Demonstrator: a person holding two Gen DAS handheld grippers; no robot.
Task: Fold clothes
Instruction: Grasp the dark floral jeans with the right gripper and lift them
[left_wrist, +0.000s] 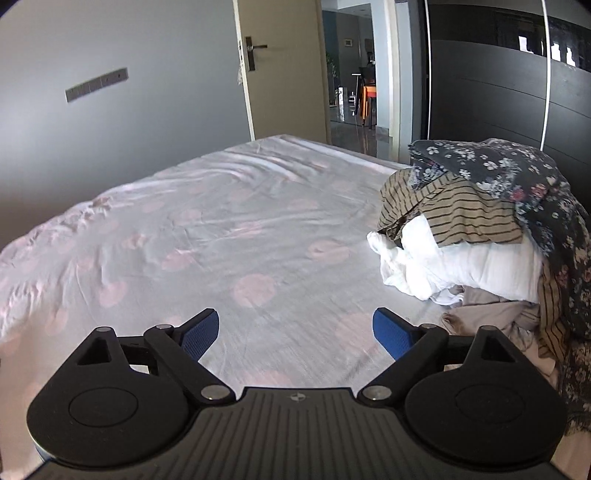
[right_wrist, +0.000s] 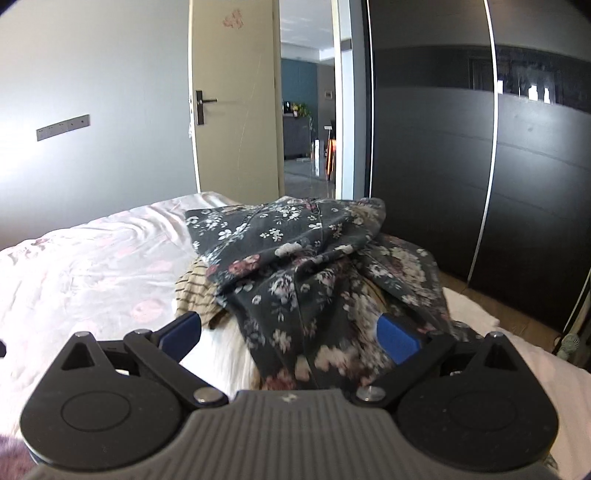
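A pile of clothes lies on the right side of the bed. On top is a dark floral garment (left_wrist: 517, 177), which also shows in the right wrist view (right_wrist: 295, 266). Under it are a tan striped garment (left_wrist: 454, 214) (right_wrist: 195, 291), a white garment (left_wrist: 461, 266) and a beige one (left_wrist: 491, 317). My left gripper (left_wrist: 295, 332) is open and empty above the bare sheet, left of the pile. My right gripper (right_wrist: 290, 332) is open, right over the near edge of the floral garment, with the cloth between its fingers (right_wrist: 397, 339) but not clamped.
The bed (left_wrist: 184, 229) has a white sheet with pale pink spots and reaches to the grey wall. An open beige door (left_wrist: 280, 70) stands beyond it. A dark sliding wardrobe (right_wrist: 480, 166) runs along the right.
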